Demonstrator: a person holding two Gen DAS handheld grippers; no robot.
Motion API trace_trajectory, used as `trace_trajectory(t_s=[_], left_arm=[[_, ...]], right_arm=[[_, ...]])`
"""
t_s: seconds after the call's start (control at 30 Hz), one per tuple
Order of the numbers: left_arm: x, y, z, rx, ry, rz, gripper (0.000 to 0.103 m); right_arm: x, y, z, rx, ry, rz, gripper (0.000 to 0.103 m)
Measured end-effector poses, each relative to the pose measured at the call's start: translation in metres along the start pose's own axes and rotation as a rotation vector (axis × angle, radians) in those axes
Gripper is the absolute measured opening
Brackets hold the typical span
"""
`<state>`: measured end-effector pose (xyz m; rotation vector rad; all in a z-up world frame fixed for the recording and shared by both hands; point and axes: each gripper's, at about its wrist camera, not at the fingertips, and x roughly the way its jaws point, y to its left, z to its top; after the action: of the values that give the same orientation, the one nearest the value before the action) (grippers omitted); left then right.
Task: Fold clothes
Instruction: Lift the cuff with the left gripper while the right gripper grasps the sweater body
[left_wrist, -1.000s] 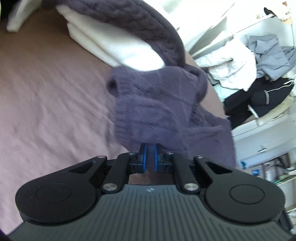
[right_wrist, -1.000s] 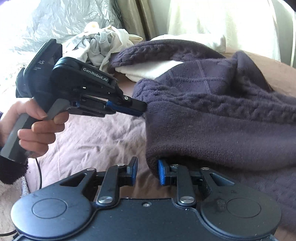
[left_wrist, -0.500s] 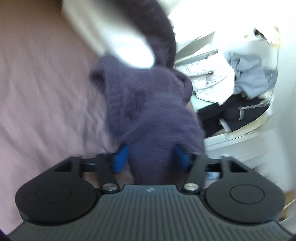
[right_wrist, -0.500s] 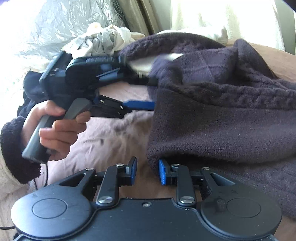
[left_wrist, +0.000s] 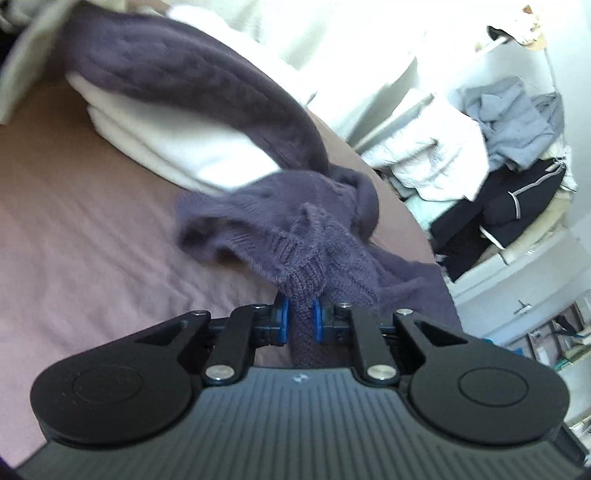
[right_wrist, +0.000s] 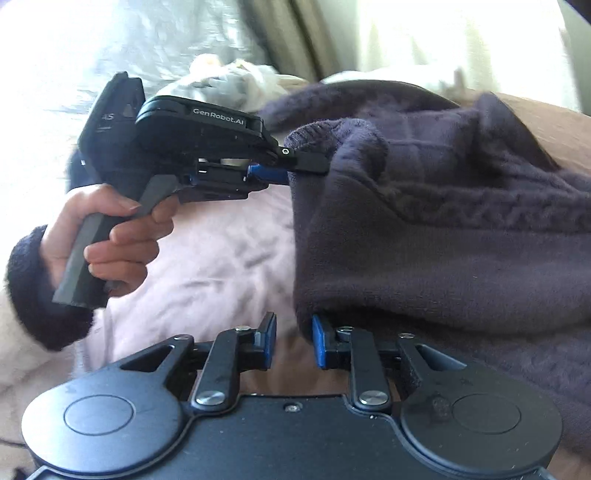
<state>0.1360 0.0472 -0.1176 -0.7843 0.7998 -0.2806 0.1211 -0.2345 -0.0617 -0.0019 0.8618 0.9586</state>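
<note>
A bed (left_wrist: 92, 236) covered in a mauve-pink sheet carries everything, and most of its far side is taken up by a dark purple cable-knit sweater (right_wrist: 443, 236) lying in loose folds, one part of it draped up over a stack of folded white cloth (left_wrist: 166, 147). Past the bed's edge, white shelves (left_wrist: 517, 258) hold a jumble of pale, grey and black garments (left_wrist: 491, 162). In the right wrist view, the left hand (right_wrist: 107, 236), in a dark fuzzy cuff, grips a black handle and squeezes its trigger. The left claw (left_wrist: 299, 317) is closed narrowly on a bunched ribbed edge of the sweater, with the knit pinched between its blue pads and lifted off the sheet. The right claw (right_wrist: 293, 341) sits low near the sweater's lower corner, its jaws partly apart with nothing between them; the right-hand pad (right_wrist: 318, 341) is just touching the fabric's edge, while the other stands over bare sheet.
</note>
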Motion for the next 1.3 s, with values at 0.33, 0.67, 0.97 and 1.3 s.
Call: trace_trajectory(t_s=[0.33,0.67,0.97,1.3], left_arm=[[-0.032,0.056,0.020,-0.200,0.037,0.050,0.004],[0.007,0.053,0.065,-0.113,-0.139,0.038,0.035],[0.035,0.079,0.081,-0.086,0.001,-0.045,0.035],[0.036,0.075,0.075,-0.011,-0.008,0.001,0.035]], right_arm=[[-0.005,0.013,0.045,-0.169,0.169,-0.182,0.009],[0.019,-0.007,0.225,-0.397,0.145,-0.277,0.043],[0.179,0.008,0.254,-0.887,0.241,-0.513,0.038],[0.010,-0.018,0.304,-0.484,-0.217,-0.706,0.010]])
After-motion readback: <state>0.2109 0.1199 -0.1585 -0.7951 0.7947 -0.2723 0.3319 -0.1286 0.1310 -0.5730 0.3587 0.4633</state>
